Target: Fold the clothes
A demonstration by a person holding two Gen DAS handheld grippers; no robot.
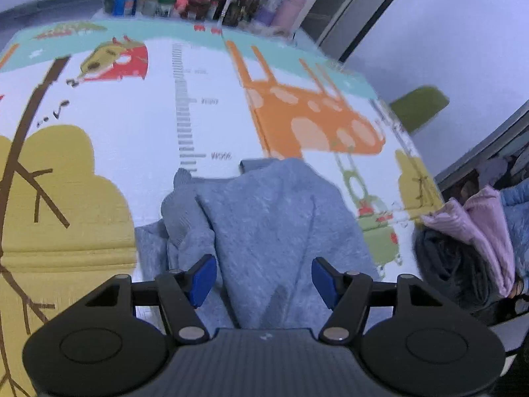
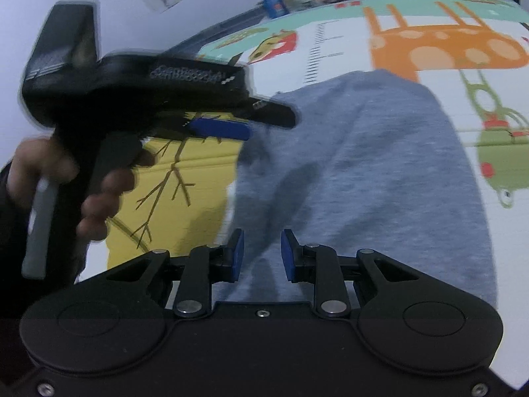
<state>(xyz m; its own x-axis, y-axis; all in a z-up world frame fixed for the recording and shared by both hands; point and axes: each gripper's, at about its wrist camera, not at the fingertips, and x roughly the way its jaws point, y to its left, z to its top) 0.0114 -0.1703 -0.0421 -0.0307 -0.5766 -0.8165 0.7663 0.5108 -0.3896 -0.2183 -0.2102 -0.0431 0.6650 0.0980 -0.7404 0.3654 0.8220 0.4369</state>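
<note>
Grey sweater [image 1: 264,218] lies partly folded on the cartoon play mat [image 1: 132,125], sleeve laid across for the fold. My left gripper [image 1: 264,279] fingers apart, empty above it; right gripper [image 2: 262,254] fingers narrowly apart, gripping nothing.

A grey garment [image 2: 363,172] lies spread on the patterned mat [image 2: 330,43]. The right gripper [image 2: 262,254] hovers above it, fingers [image 2: 236,254] apart, empty. A hand [image 2: 99,192] holds the left gripper [image 2: 218,129] near the garment's left edge.

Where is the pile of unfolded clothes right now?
In the left wrist view, the pink and dark clothes pile sits at the right edge, beside the play mat.
</note>
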